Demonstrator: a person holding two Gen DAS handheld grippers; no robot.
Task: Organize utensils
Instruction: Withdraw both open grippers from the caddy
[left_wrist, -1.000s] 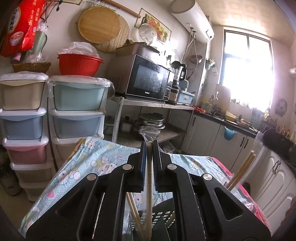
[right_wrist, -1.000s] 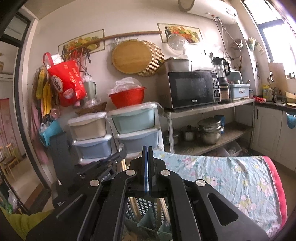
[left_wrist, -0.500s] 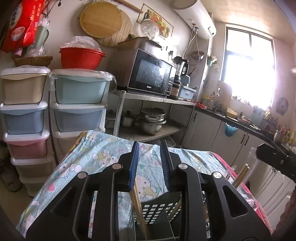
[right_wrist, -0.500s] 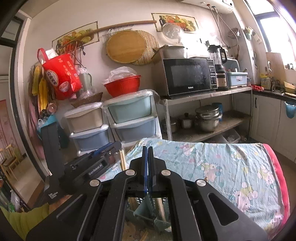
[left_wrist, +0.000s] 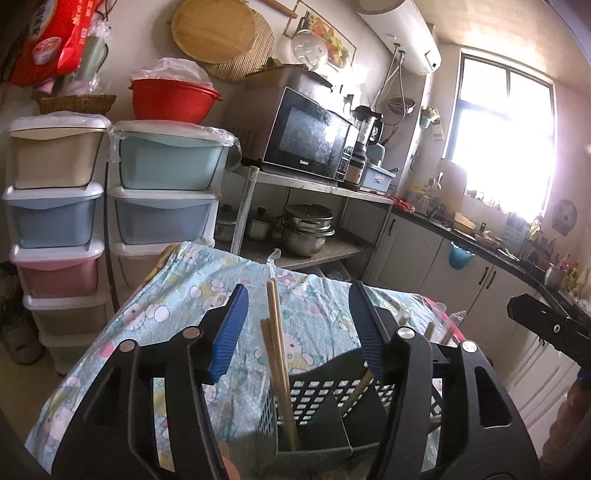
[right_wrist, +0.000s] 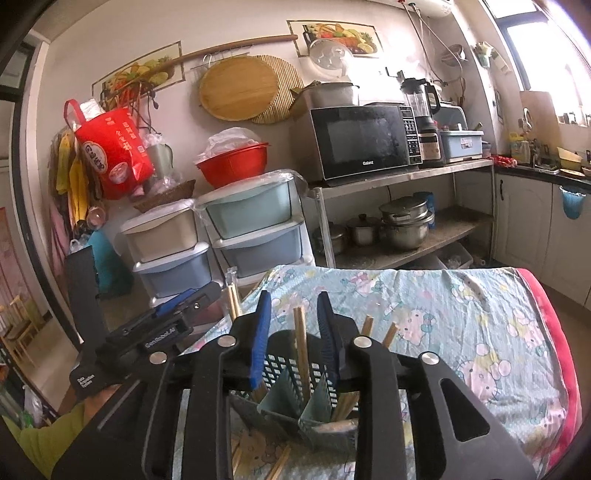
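Both grippers, clamped a second ago, are now opening: the left gripper (left_wrist: 299, 332) stands wide around chopsticks (left_wrist: 277, 332) dropped into the dark basket (left_wrist: 317, 391) near it, the right gripper (right_wrist: 293, 339) narrowly around another chopstick (right_wrist: 301, 347) there, so both deliveries look finished.

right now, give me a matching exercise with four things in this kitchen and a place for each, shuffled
Things:
1. red bowl
2. microwave
3. steel pots
4. chopsticks

Places:
A. standing in the dark slotted basket
B. top of the metal shelf
C. lower level of the metal shelf
D. on top of the stacked drawers

Pairs: 1-D, 2-B, 3-C, 4-A
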